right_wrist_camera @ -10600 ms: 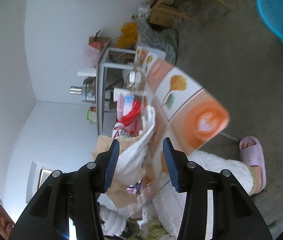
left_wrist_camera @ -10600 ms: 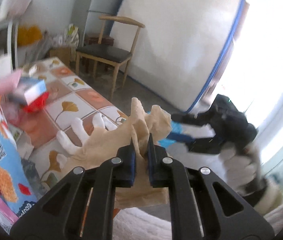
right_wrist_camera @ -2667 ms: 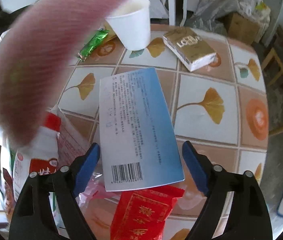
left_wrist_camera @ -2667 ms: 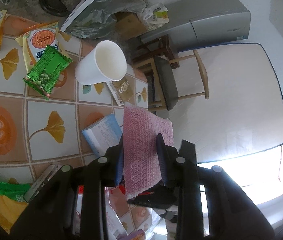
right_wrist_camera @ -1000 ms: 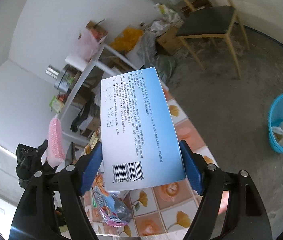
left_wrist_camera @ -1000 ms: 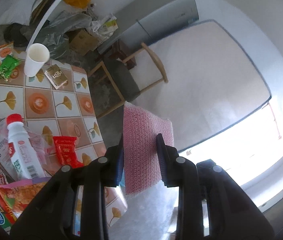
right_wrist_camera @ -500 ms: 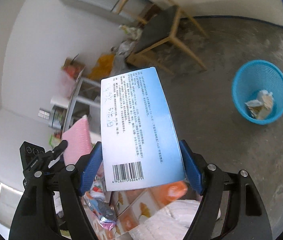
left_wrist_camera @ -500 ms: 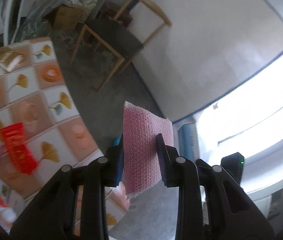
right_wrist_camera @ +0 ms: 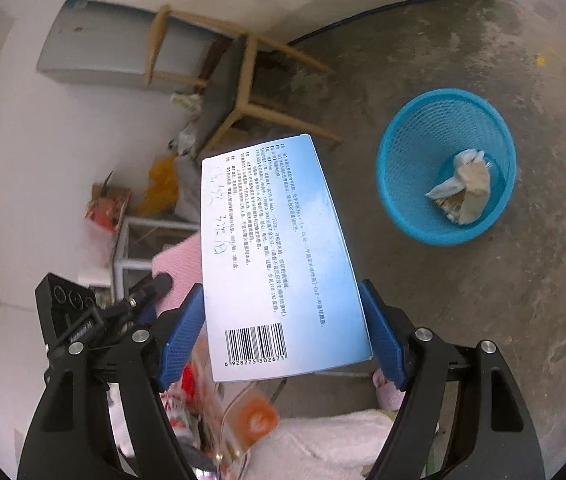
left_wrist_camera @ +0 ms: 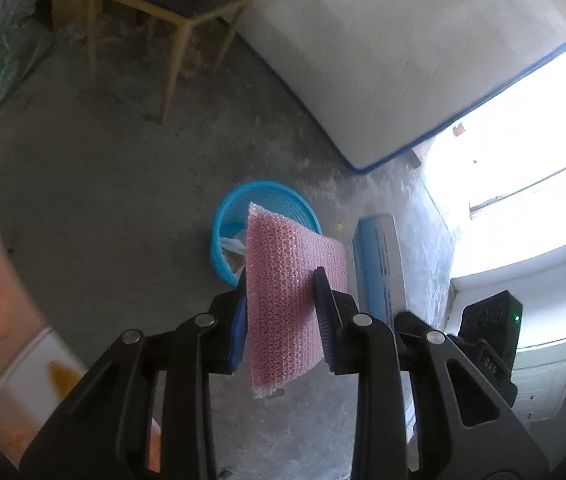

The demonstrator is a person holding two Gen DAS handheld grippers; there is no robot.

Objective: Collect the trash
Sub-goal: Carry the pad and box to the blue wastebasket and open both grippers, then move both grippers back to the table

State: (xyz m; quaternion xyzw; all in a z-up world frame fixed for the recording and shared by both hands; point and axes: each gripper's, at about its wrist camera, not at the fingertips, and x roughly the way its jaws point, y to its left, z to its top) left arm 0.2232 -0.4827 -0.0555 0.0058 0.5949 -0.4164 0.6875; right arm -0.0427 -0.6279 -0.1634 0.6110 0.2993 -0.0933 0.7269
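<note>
Pink bubble-wrap sheet: soft, light, pinched mid-edge by left gripper | blue carton: stiff, light, clamped at sides by right gripper | blue waste basket nr.

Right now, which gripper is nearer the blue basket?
Likely the left. The left gripper, holding the pink bubble wrap, overlaps the blue basket's rim. The right gripper, holding the blue box, sits off to its side.
</note>
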